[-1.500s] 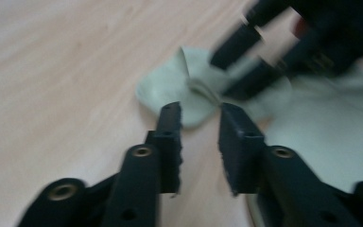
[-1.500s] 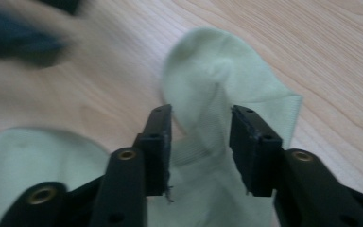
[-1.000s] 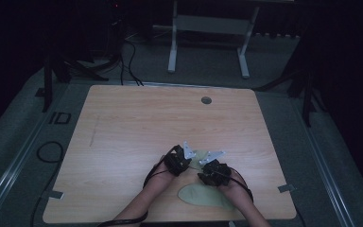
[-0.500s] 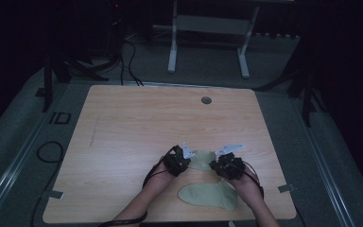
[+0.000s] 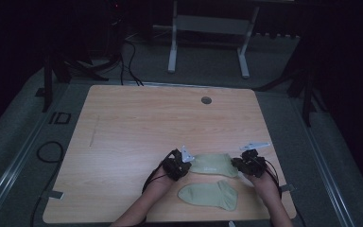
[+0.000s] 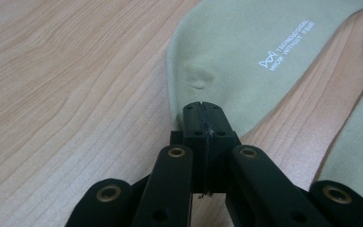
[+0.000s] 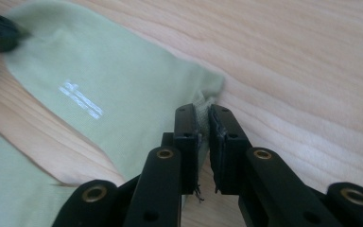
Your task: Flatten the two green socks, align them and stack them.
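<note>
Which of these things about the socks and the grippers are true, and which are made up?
1. Two pale green socks lie on the table. True: the far sock and the near sock.
2. The left gripper pinches the far sock's edge. True.
3. The right gripper is wide open above the table. False: its fingers clamp the sock's corner.
4. The far sock has white lettering. True.
5. The near sock is held by both grippers. False: it lies free.
</note>
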Tool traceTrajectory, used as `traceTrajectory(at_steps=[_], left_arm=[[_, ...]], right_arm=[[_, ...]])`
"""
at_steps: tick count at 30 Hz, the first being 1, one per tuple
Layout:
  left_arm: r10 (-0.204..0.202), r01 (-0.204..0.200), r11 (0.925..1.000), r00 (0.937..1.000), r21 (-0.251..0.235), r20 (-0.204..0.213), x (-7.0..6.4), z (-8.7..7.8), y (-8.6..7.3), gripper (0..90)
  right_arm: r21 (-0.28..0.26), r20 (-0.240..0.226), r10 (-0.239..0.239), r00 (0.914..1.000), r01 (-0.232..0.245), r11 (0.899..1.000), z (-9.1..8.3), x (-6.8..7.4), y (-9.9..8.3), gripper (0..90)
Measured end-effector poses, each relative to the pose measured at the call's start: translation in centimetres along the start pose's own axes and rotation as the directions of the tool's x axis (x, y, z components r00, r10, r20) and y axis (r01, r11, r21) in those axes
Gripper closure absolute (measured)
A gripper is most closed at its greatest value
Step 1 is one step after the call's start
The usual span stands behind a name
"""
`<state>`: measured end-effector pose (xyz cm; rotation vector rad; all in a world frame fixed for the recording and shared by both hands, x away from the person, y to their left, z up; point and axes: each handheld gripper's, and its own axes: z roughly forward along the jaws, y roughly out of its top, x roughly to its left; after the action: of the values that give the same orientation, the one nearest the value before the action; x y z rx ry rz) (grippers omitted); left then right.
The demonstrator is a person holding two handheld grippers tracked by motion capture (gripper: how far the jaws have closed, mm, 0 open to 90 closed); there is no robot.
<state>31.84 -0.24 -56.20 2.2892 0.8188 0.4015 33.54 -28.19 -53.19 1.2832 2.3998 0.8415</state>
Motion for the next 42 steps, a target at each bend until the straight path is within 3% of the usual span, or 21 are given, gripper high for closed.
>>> traceTrajectory(at_steps=[5,6,7,10,11,13,17,19,25,27,29,33,38,42], left_arm=[[-0.01,0.01,0.9999,0.9999,-0.001,-0.005,-0.1,0.0,0.0,86.7],[-0.016,0.016,0.9999,0.9999,-0.002,-0.003,-0.1,-0.1,0.0,77.1],[-0.025,0.025,0.9997,0.9997,0.002,0.005,-0.1,-0.1,0.1,77.1],[-0.044,0.045,0.9988,0.9988,-0.02,0.02,-0.2,-0.5,0.2,53.1],[-0.048,0.049,0.9983,0.9985,-0.033,0.025,-0.2,-0.9,0.3,53.1],[-0.063,0.065,0.9958,0.9972,-0.064,0.042,-0.2,-2.0,0.4,45.5],[-0.041,0.047,0.997,0.9954,-0.062,0.086,-0.6,-4.4,-0.2,42.5],[-0.041,0.047,0.9976,0.9922,-0.05,0.117,-1.0,-5.2,-1.1,42.5],[-0.01,0.01,0.9999,0.9889,0.002,0.148,-2.4,-5.7,-3.3,45.1],[-0.009,0.008,0.9999,0.9874,0.009,0.158,-2.8,-5.5,-3.9,46.5],[-0.005,0.003,0.9999,0.9873,0.013,0.159,-3.1,-5.4,-4.1,54.7],[-0.008,0.004,0.9997,0.9861,0.022,0.166,-3.1,-5.1,-4.2,67.6],[-0.003,-0.006,0.9985,0.9873,0.054,0.159,-3.4,-4.5,-4.3,73.6],[-0.034,0.027,0.9987,0.9844,0.044,0.172,-3.4,-4.4,-4.4,85.3]], right_arm=[[0.023,0.011,0.036,0.9993,-0.036,0.999,0.4,-1.0,-0.6,74.3],[0.03,0.029,0.041,0.9987,-0.042,0.999,0.2,-1.3,-0.7,70.6],[0.03,0.029,0.041,0.9987,-0.042,0.999,0.2,-1.3,-0.7,70.6],[0.018,0.04,0.063,0.9972,-0.064,0.998,-0.6,-1.7,-0.8,63.6],[0.018,0.04,0.063,0.9972,-0.064,0.998,-0.6,-1.7,-0.8,63.6],[-0.001,0.02,0.055,0.9983,-0.055,0.998,-1.6,-1.1,-0.8,57.6],[-0.016,-0.003,0.021,0.9998,-0.021,1.0,-2.6,0.2,-1.2,55.1],[-0.023,-0.022,-0.001,0.9998,0.0,1.0,-3.1,1.1,-1.6,54.5],[-0.037,-0.092,-0.039,0.995,0.036,0.999,-3.7,4.2,-4.2,53.9],[-0.029,-0.095,-0.052,0.9941,0.049,0.998,-3.7,4.6,-4.6,53.9],[-0.01,-0.079,-0.081,0.9936,0.08,0.997,-3.7,5.5,-5.4,55.6],[0.001,-0.049,-0.103,0.9935,0.103,0.995,-3.6,5.9,-6.1,58.7],[0.045,-0.03,-0.131,0.9909,0.132,0.99,-3.0,6.4,-6.7,62.4],[0.044,-0.051,-0.125,0.9909,0.127,0.991,-2.8,6.4,-6.8,78.8]])
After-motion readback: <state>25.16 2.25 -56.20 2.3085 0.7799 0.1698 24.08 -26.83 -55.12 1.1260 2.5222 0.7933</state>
